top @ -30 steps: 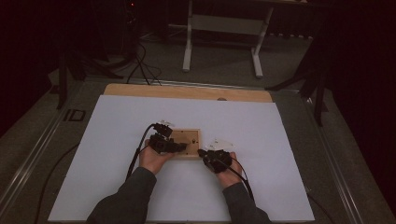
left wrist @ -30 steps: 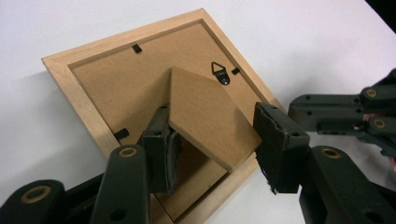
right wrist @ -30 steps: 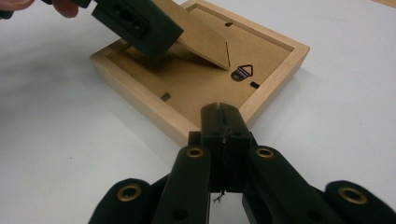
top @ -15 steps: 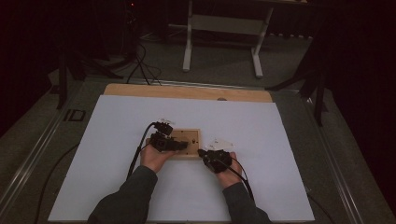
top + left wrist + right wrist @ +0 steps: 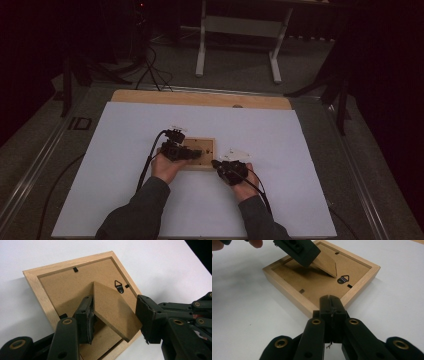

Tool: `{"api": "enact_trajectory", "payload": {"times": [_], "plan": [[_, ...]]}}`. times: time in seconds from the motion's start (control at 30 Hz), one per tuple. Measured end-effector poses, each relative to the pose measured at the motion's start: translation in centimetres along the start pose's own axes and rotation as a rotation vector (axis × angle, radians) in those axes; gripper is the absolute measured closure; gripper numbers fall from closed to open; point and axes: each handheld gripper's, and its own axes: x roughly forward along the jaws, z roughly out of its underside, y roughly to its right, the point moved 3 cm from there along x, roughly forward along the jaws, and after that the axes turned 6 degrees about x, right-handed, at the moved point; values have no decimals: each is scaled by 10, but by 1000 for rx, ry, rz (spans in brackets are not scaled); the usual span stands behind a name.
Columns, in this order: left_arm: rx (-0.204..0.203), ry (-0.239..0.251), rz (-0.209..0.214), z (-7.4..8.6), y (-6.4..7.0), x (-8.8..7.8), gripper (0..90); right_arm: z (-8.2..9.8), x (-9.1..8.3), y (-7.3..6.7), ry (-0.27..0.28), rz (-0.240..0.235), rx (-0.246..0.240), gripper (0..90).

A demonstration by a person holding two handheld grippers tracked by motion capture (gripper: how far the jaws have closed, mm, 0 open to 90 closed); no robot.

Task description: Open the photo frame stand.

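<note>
Centrally, in the high view, a small rectangular light-wood picture frame (image 5: 200,153) lies face down on the white sheet covering the surface (image 5: 125,200). The left tool (image 5: 192,152) reaches over the frame from its left side, while the right tool (image 5: 216,163) rests just beside the frame's near right corner, both borne by hands that enter from the bottom edge. Black cables trail back from each tool along the sleeves.

Next, the left tool view looks along that tool's two jaws onto the brown fibreboard backing (image 5: 70,287) set within the frame (image 5: 37,285). A wedge-shaped fibreboard easel stand (image 5: 112,310) stands raised off the backing and sits between the jaws, which stand apart; the left pad lies against the stand's edge, the right pad near its outer corner, so a firm grip cannot be confirmed. A small black triangular hanger (image 5: 119,286) is fixed beside the stand's hinge.

Lastly, the right tool view shows its own jaws pressed fully together with nothing between them, their tips (image 5: 332,305) at the frame's near wooden edge (image 5: 297,302). Beyond, the left tool (image 5: 299,251) hovers at the raised stand (image 5: 325,263).
</note>
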Motion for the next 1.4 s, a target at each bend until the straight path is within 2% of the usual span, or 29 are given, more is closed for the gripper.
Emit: {"api": "enact_trajectory", "payload": {"times": [0.1, 0.2, 0.47, 0.57, 0.9, 1.13, 1.4], "plan": [[-6, 12, -5, -1, -1, -1, 497, 0, 0, 0, 0, 0, 0, 899], [-36, 31, 1, -3, -3, -3, 515, 0, 0, 0, 0, 0, 1, 899], [-18, -16, -13, 0, -2, 0, 498, 0, 0, 0, 0, 0, -1, 899], [-16, -20, -30, 1, -3, -1, 488, 0, 0, 0, 0, 0, 1, 899], [-23, -49, -29, 6, -5, 0, 460, 0, 0, 0, 1, 0, 1, 899], [-46, -46, 6, 5, -6, 1, 540, 0, 0, 0, 0, -1, 2, 899], [-22, -52, -18, 5, -4, 1, 555, 0, 0, 0, -1, -1, 2, 899]]}}
